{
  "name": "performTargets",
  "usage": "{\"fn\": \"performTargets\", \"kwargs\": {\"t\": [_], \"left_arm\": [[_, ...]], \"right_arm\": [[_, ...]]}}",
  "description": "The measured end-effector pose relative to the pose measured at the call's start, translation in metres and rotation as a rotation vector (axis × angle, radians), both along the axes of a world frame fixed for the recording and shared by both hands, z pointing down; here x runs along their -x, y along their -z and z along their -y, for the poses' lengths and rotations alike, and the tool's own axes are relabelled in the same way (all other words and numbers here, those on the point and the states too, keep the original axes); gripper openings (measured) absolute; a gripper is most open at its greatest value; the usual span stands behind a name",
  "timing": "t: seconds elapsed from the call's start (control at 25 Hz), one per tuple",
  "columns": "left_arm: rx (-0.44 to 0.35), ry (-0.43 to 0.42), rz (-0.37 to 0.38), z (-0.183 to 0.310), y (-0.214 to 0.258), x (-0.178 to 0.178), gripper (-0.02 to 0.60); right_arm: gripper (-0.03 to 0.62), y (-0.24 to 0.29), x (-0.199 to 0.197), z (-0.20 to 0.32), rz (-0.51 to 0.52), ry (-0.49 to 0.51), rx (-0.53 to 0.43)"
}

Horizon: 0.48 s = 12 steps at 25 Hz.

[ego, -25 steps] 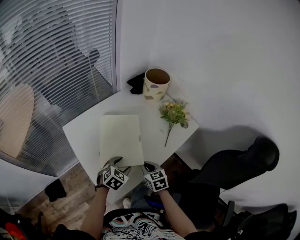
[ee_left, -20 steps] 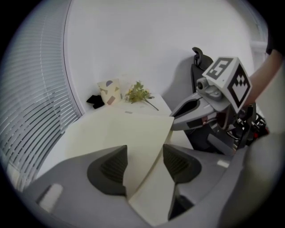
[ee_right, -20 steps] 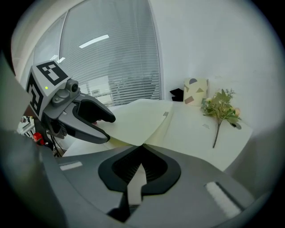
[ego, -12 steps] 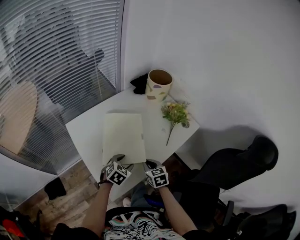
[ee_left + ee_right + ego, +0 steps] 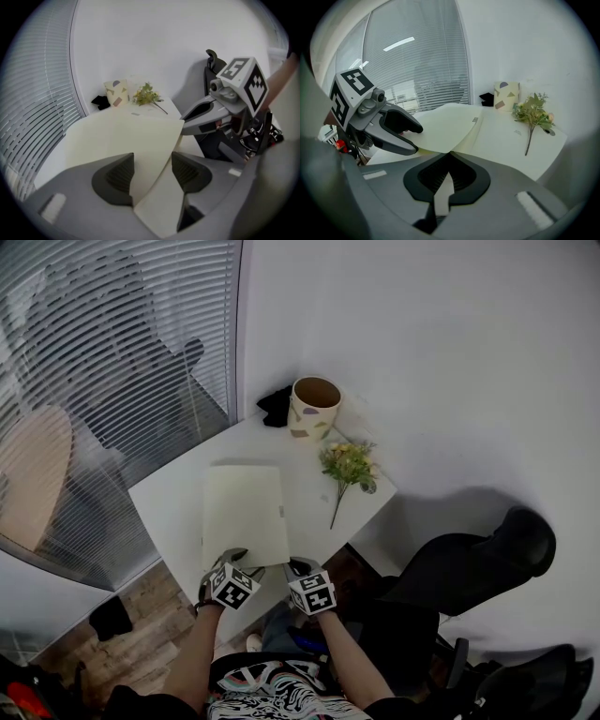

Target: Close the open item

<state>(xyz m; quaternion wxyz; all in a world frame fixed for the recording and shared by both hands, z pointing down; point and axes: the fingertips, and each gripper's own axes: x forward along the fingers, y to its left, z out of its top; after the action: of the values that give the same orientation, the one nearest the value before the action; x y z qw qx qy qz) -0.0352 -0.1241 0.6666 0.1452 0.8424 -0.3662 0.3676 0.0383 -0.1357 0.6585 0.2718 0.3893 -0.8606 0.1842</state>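
Lying on the white surface [image 5: 173,502] before the patterned paper cup [image 5: 314,407], the pale cream folder [image 5: 246,512] seems nearly shut, its cover slightly raised. Fingers of the right gripper [image 5: 295,566] pinch its cover; those of the left gripper [image 5: 236,560] gape around it.

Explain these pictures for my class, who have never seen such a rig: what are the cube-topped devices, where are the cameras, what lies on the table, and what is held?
A person holds two hand-held grippers, each carrying a marker cube. One camera sits on the person's head and looks down; one rides on each gripper, looking along its fingers. On the white table lie a cream folder, a patterned cup, a flower sprig and a dark object beside the cup. The right gripper has its fingers pinched on the folder's cover edge; the left gripper has its fingers apart with the folder's corner between them.
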Motion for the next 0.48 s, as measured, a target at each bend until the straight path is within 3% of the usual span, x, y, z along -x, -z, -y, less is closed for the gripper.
{"fn": "performTargets", "kwargs": {"t": [0.48], "left_arm": [[0.001,0.001,0.006,0.0012,-0.0008,-0.0001,0.301]], "right_arm": [[0.0,0.0013,0.0011,0.0005,-0.025,0.022,-0.022]]}}
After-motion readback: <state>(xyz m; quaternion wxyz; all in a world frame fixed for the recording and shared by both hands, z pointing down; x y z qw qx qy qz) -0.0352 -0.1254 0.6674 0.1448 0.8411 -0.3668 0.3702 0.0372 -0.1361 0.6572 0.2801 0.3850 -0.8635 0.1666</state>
